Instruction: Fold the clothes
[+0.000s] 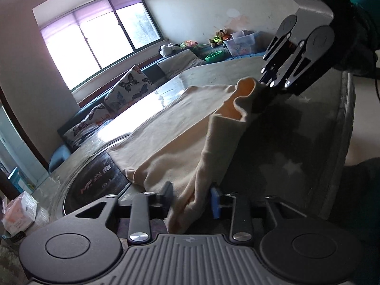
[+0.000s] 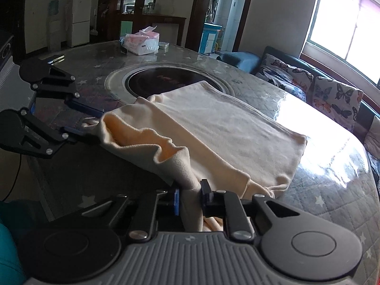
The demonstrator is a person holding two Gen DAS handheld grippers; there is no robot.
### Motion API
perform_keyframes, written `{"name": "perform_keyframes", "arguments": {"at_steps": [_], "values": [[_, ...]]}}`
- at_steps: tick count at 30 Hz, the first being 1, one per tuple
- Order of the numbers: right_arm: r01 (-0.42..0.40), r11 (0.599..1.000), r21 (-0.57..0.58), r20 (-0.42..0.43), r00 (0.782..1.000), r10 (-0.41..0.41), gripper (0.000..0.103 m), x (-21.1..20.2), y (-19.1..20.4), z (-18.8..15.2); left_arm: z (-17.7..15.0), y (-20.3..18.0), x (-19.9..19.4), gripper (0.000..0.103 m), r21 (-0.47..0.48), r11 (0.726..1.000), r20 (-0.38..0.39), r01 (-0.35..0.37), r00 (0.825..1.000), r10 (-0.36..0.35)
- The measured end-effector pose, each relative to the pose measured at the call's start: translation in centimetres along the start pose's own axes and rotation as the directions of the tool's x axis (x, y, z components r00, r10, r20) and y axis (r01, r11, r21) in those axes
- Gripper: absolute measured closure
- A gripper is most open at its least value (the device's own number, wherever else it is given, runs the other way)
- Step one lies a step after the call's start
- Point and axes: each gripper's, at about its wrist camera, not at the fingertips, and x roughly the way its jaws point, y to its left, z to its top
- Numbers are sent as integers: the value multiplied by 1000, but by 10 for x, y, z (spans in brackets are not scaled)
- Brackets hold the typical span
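The cream garment (image 2: 220, 128) lies spread flat on the counter (image 2: 320, 190), its far end overlapping the rim of the round dark hob (image 2: 163, 80) set into the counter's middle. Its near edge is lifted off the surface along the counter's near edge and hangs between the two tools, sagging in loose folds with the paler inner face showing.

The left hand-held gripper (image 1: 192, 201) is clenched on one bunched end of that raised edge; cloth fills the gap between its fingers, and a blue pad shows on the right finger. The right hand-held gripper (image 2: 190, 197) is likewise clamped on the other end, fabric pinched between its blue-padded finger and the black one.

Containers: clear plastic storage bins (image 1: 239, 42) stand at the far wall beyond the counter. Their contents are multicoloured but too blurred to identify. Soft toys (image 1: 219, 36) sit just beside them, and a green bowl-like item (image 1: 215, 56) lies in front; whether it holds anything cannot be told. A pink-and-white tissue pack (image 2: 142, 41) rests near the counter's far edge, a tissue protruding from its top.

Butterfly-print cushions (image 2: 332, 95) line the sofa alongside the counter's window-side edge.
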Motion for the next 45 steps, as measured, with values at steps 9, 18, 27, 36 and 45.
{"name": "perform_keyframes", "arguments": {"at_steps": [9,18,27,36,45], "values": [[2,1000,6,52,999,-2,92,-22,3,0,10,9,-20,97,-88,996,41,6,999,-2],[-38,999,-19,87,995,39,92,-73,18,-4,20,6,-71,97,-158,985,83,75,995,-63],[-68,998,2,89,994,67,93,-91,10,13,39,30,-63,98,-205,977,112,61,993,-39],[-42,999,6,71,997,42,93,-34,-50,71,69,85,20,98,-254,967,58,-35,997,52],[21,996,89,-5,1000,-20,86,81,-98,94,58,123,126,94,-402,904,-159,-147,983,89]]}}
